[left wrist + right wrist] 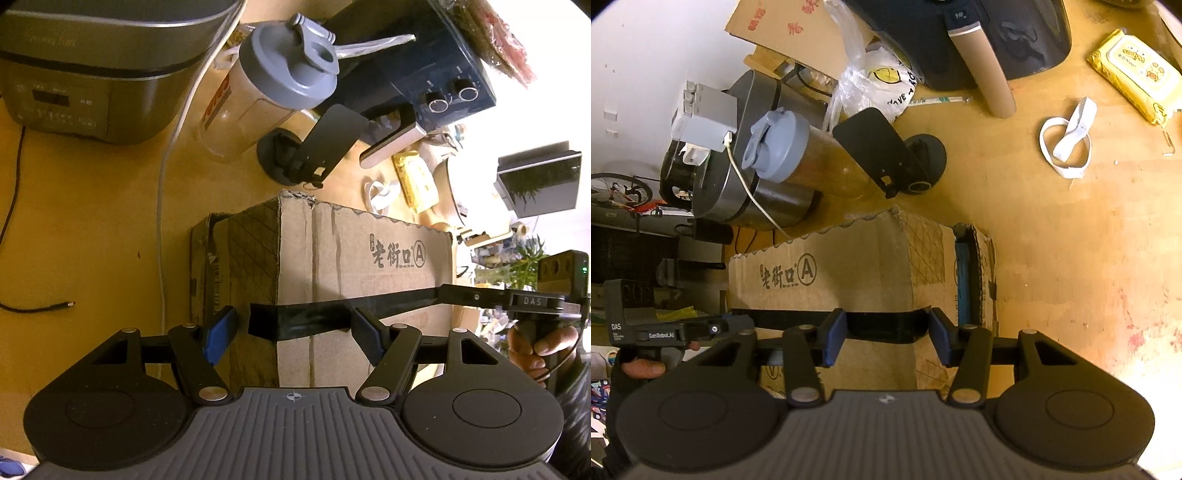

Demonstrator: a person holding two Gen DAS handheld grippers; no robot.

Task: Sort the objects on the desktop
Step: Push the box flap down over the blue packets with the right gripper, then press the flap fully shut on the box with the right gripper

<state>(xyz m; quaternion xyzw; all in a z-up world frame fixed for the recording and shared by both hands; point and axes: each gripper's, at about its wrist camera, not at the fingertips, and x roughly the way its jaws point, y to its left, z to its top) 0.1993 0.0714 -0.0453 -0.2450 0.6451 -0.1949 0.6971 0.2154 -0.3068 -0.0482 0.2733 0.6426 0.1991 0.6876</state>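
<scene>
Left wrist view first: the left gripper (293, 332) sits with its 2 blue-padded fingers (218, 339) spread wide, nothing between them. Just ahead is the cardboard box (364, 258), resting on the yellow wooden desk (92, 221), printed characters and a circled A on its side. Across the box front reaches a long black finger of the other tool — the right gripper (303, 321) — coming in from the right, where a hand (543, 343) holds its handle. Whether that tip touches the cardboard cannot be told. Beyond the box stand a shaker bottle (266, 96) with a grey lid, a black phone stand (306, 147), a rice cooker (92, 74) at the far left and a dark blue appliance (436, 66) with 2 knobs. A white cable (162, 184) and a thin black cable (33, 306) trail over the desk.

Now the right wrist view: the right gripper (884, 334) also has its fingers well apart, gripping nothing, poised right at the same box (849, 266). The left gripper (879, 325) crosses in front as a black bar from the left, its handle in a hand (642, 367). Further off on the desk (1071, 258) — the bottle (798, 158), the stand (886, 155), a white strap (1067, 144), a yellow wipes pack (1137, 74) and a plastic bag (871, 81).
</scene>
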